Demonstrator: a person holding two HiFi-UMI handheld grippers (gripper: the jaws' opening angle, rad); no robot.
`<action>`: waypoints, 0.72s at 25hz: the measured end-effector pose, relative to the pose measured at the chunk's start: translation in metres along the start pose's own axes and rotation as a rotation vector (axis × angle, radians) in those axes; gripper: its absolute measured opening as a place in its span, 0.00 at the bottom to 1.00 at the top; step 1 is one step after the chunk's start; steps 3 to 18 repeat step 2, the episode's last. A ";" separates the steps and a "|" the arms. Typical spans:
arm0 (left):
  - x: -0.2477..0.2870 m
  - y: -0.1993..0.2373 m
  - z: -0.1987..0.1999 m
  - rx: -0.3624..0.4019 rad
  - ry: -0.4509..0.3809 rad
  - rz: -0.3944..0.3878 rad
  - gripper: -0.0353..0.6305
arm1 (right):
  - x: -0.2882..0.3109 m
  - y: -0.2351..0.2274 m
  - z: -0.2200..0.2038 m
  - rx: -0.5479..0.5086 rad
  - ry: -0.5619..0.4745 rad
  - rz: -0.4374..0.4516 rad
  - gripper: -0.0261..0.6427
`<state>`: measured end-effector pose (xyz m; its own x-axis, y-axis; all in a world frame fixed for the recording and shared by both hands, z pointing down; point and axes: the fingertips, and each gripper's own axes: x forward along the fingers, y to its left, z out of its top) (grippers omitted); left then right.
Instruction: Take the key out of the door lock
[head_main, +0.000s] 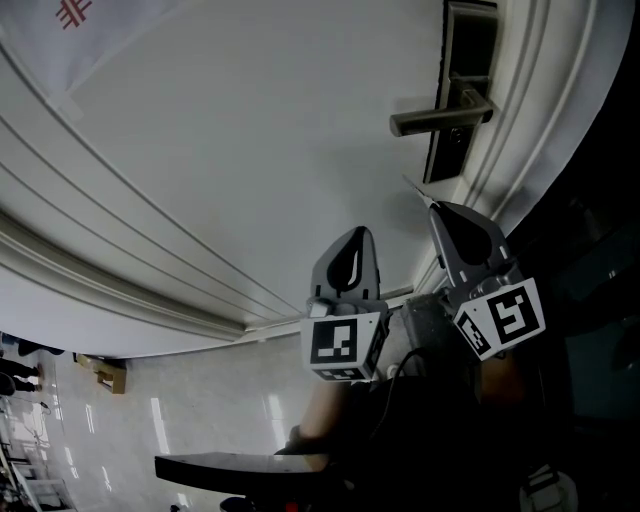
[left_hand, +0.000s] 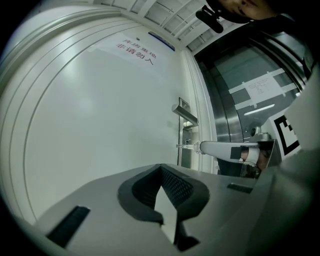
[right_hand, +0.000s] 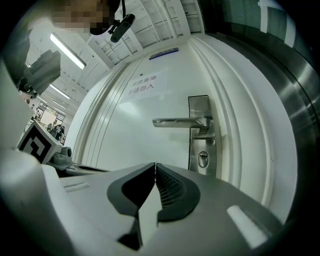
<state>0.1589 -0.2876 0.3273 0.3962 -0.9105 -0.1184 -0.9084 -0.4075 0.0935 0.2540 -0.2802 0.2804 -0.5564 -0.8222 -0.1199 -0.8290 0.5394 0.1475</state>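
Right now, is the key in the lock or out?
Out, it seems: the keyhole looks bare, and a thin key juts from the shut right gripper, off the door.

White panelled door (right_hand: 125, 145), closed, moulded frame lines running along its edges. Mounted on it near the latch edge: a tall metal lock plate (right_hand: 199, 105), upright. A lever handle (right_hand: 175, 122) sticks out of the plate, level, pointing toward the door's middle. The keyhole (right_hand: 202, 159) is in the same plate, just below the handle. A paper sign (right_hand: 147, 85) with printed characters is stuck flat higher up, above the handle. A small blue label (right_hand: 162, 53) is near the top edge. Below the door is a glossy pale tiled floor (head_main: 200, 410), reflecting the lights. A small brown box (head_main: 105, 375) sits on it, well apart from the door.
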 end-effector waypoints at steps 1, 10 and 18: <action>0.000 0.000 0.000 0.001 0.002 -0.001 0.05 | 0.000 0.000 0.000 0.000 0.001 0.000 0.05; 0.000 -0.001 0.000 0.001 0.006 -0.002 0.05 | -0.001 0.000 0.000 0.000 0.001 0.000 0.05; 0.000 -0.001 0.000 0.001 0.006 -0.002 0.05 | -0.001 0.000 0.000 0.000 0.001 0.000 0.05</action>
